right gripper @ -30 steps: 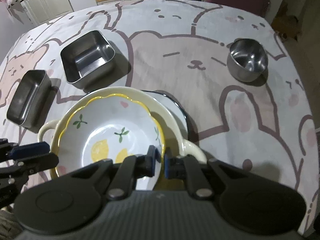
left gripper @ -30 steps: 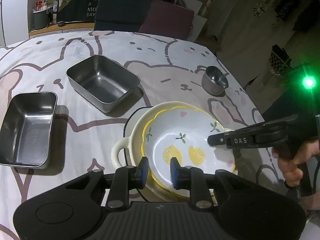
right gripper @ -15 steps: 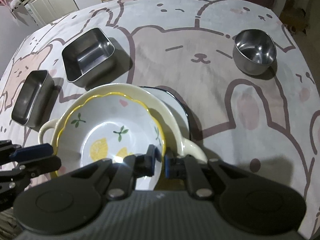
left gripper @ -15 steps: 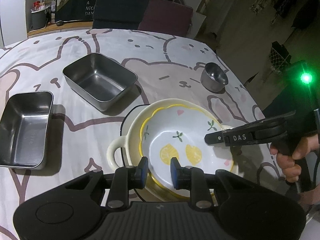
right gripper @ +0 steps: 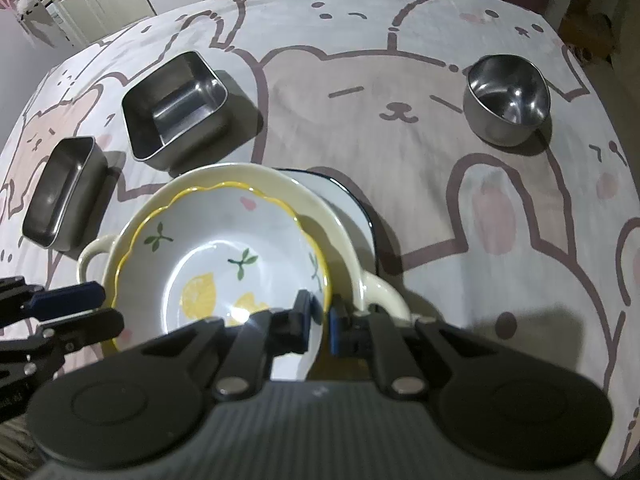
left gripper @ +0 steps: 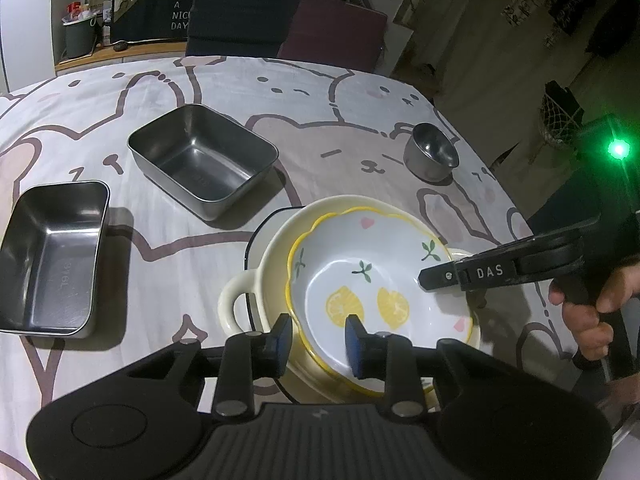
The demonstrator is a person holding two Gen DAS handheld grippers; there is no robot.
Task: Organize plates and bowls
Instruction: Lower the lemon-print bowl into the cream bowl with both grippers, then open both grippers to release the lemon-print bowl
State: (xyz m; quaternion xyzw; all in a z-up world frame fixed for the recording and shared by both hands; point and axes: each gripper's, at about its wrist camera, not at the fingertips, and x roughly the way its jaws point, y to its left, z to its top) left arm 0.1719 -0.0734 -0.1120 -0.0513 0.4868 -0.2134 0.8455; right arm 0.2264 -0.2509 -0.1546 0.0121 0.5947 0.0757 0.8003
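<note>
A: The left tongs (left gripper: 316,338) straddle the near rim of the lemon bowl (left gripper: 372,280), one pad outside and one inside. Their jaws are opening, and the pads stand clear of the rim.

B: And the right tongs (right gripper: 319,318)?

A: Pinched narrow on the same bowl's rim at the other side, holding it. A hand (left gripper: 592,312) grips their handle.

B: Where does the bowl sit?

A: Nested in a cream two-handled dish (left gripper: 240,300), tilted, its far edge riding high against the dish's wall. The dish in turn rests on a white plate (right gripper: 348,208) with a dark rim, all near the front of the table (left gripper: 340,92), which has a bear-print cloth.

B: Anything in the bowl?

A: Nothing; only painted lemons and leaves. It is round, mouth up, so no long axis.

B: Other containers?

A: A square steel tray (left gripper: 204,160) and a longer steel tray (left gripper: 52,256) to the left, well apart from the stack, both empty. The longer one runs front to back. A small round steel bowl (right gripper: 506,100) stands alone at the far right, also empty.
</note>
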